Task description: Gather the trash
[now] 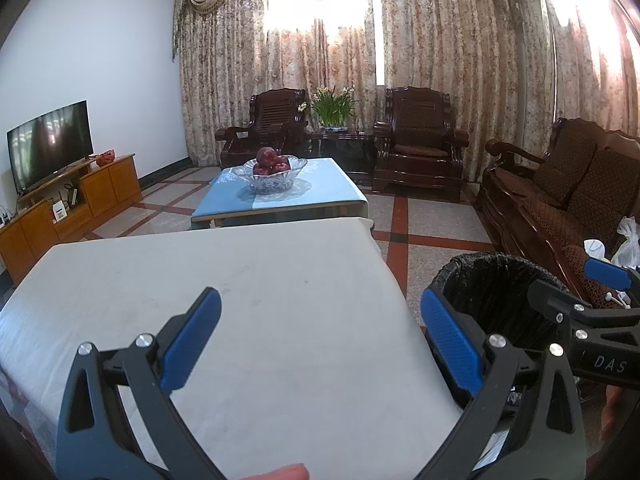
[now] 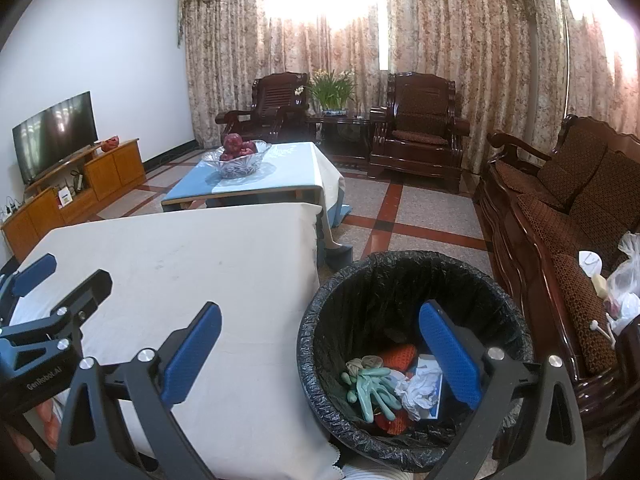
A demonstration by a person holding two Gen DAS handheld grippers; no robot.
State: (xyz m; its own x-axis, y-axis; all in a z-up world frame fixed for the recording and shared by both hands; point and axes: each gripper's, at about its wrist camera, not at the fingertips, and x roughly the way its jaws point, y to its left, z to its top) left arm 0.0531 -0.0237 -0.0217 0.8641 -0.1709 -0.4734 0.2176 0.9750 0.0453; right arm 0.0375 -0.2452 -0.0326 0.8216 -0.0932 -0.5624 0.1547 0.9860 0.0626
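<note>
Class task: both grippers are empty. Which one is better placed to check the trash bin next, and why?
Probably the right gripper: it hangs open at the bin rim, looking in at the green glove. The left gripper is open over the table.

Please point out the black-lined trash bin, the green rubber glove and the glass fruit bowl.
Black-lined trash bin [image 2: 400, 264]: right wrist view, far rim.
Green rubber glove [image 2: 372, 390]: right wrist view, palm.
Glass fruit bowl [image 1: 272, 182]: left wrist view, front wall.

Trash bin [image 2: 416, 356]: round, lined with black bag, upright on floor just beside table [image 2: 180, 280] corner. Inside at bottom: pale green rubber glove [image 2: 370, 390], crumpled white paper [image 2: 418, 390], orange netting [image 2: 400, 354].
</note>
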